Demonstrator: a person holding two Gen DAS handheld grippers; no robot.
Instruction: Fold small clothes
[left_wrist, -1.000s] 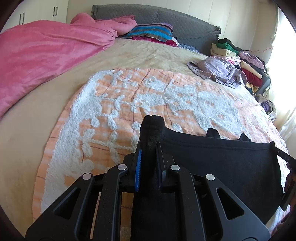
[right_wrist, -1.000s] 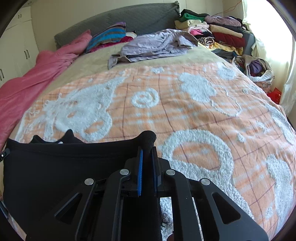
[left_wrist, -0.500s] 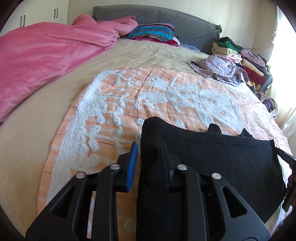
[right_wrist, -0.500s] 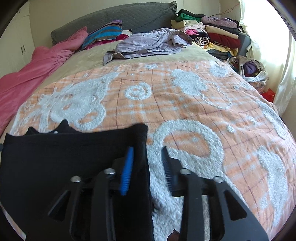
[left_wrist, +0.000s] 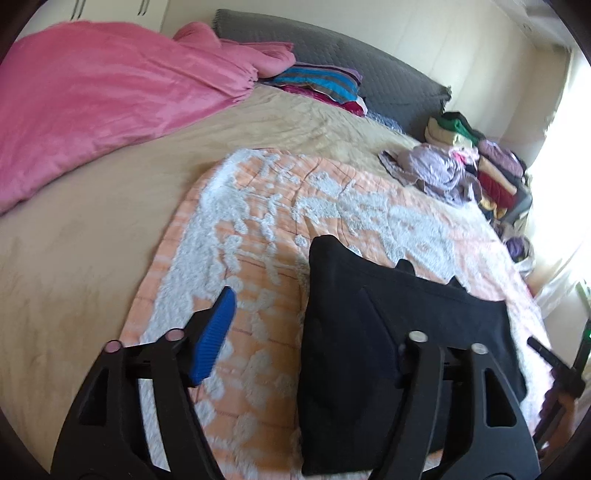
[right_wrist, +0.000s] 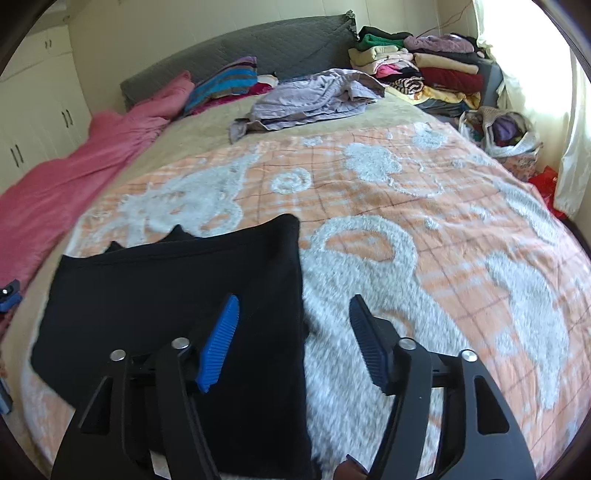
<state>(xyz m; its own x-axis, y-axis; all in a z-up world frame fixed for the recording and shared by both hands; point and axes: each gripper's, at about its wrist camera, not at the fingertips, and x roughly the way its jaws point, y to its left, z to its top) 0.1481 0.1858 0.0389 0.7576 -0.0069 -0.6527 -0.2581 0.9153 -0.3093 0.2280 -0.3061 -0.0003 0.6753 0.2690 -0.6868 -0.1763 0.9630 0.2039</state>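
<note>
Both grippers have let go of the black garment (right_wrist: 177, 295) since the earlier frame; your left gripper (left_wrist: 314, 332) and right gripper (right_wrist: 293, 339) have just been opening, jaws wide, nothing pinched. Cloth lies flat, folded, on the tufted orange blanket (right_wrist: 424, 258); long axis runs left-right between your hands, left edge under the left gripper, right edge under the right, roughly equally near, though blur hides contact; knit looks soft and limp.

light: bright daylight, window (right_wrist: 576, 92) glare right | blur: slight motion | edges: fisheye bending, dark corners
</note>
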